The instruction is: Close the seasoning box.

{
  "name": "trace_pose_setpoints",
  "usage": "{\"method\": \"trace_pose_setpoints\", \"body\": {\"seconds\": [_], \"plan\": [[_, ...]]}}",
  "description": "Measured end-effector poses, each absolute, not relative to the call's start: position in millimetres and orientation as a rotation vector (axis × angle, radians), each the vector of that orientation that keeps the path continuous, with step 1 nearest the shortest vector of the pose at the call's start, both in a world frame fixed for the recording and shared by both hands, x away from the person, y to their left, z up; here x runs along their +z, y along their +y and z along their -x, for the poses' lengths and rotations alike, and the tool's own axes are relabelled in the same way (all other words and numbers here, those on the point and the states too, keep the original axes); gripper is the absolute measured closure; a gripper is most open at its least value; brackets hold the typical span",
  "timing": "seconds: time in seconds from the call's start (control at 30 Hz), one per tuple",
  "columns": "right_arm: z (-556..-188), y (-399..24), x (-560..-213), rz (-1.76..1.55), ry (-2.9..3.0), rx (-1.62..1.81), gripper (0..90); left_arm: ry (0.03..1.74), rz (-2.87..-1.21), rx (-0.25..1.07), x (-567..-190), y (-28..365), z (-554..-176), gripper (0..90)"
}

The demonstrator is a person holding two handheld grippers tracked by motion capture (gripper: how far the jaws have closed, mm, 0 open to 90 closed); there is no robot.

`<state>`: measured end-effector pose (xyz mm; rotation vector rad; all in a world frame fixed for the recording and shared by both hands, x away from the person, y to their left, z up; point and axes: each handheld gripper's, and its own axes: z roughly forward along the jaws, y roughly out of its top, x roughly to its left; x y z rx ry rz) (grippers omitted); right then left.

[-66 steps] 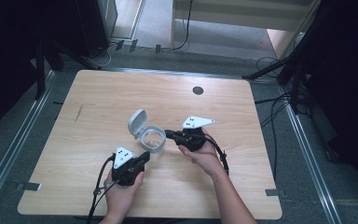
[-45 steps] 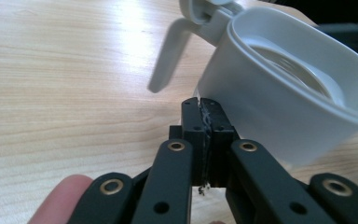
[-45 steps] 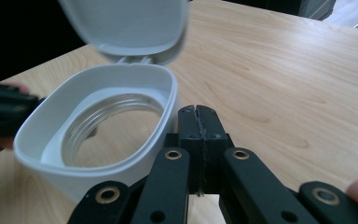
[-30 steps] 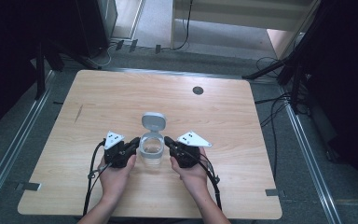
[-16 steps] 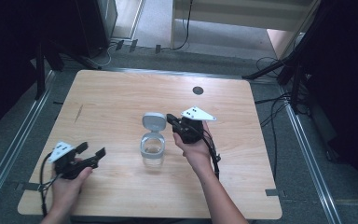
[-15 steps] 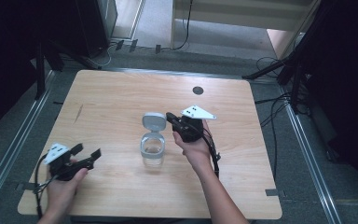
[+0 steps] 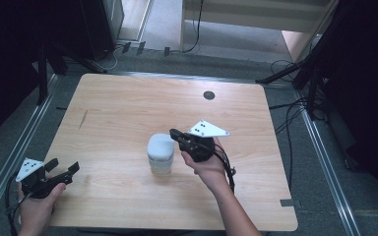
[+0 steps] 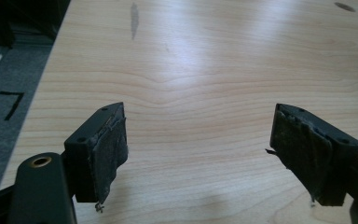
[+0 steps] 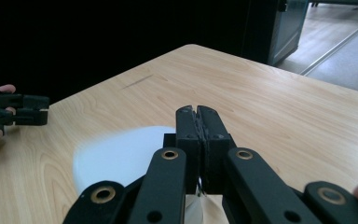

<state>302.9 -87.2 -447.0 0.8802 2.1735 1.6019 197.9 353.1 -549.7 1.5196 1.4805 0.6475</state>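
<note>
Mid-surface (image 7: 275, 196), a lidded white container (image 7: 160, 153) just beside the right gripper (image 7: 176, 134), fingers pressed together on nothing, the left gripper (image 7: 64, 169) spread wide and empty near the corner; likely to tip if nudged sideways.

No readable text, labels, brands or numbers anywhere. Only a black angular tape mark (image 8: 10, 103) on the grey floor, far left of the left gripper's (image 8: 200, 154) wide-apart jaws, resembling a "7" but not legible as a character. Dots on the grey plate (image 7: 206, 129) carry no lettering.
</note>
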Motion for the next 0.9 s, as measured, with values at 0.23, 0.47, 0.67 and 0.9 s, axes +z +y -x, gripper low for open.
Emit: {"method": "trace_pose_setpoints", "body": {"seconds": [0.23, 0.47, 0.67, 0.9], "plan": [[-289, -145, -472, -1.068, 2.035, 1.527, 50.8, 1.456, -1.476, 0.61, -550, 358, -195, 15.2], [-272, -206, -502, -1.205, 1.966, 1.37, 11.7, 1.483, -1.49, 0.624, -550, 356, -197, 15.2], [-255, -262, -520, -1.312, 1.906, 1.275, 2.4, 1.488, -1.485, 0.624, -550, 356, -196, 15.2], [-235, -311, -534, -1.409, 1.852, 1.213, 2.5, 1.492, -1.484, 0.633, -550, 356, -197, 15.3]]}}
